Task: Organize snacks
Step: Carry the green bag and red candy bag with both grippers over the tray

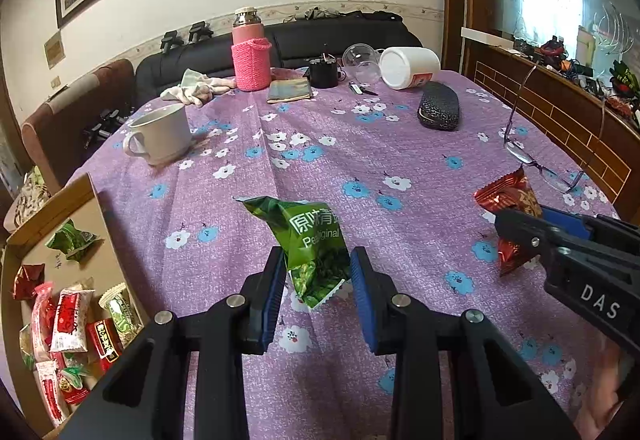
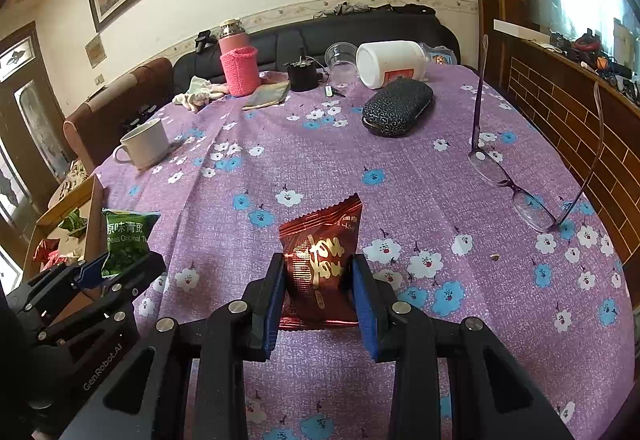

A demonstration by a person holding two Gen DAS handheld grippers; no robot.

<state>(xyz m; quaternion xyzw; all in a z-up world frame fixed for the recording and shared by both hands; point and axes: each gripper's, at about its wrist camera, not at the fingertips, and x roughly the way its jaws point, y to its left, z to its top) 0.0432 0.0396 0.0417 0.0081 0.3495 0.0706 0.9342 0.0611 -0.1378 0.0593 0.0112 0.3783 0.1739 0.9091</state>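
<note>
Left claw [image 1: 318,282] grips green pea packet [image 1: 310,236] over floral tablecloth [image 1: 360,167].

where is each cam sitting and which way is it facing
Left wrist: rides the left tongs, looking down across the purple tablecloth; they clamp a green pea packet; right tongs at right edge.
Right wrist: rides the right tongs, same heading; they clamp a red snack packet; left tongs at left edge.
Shared: both packets, white mug, glasses, snack box.
</note>
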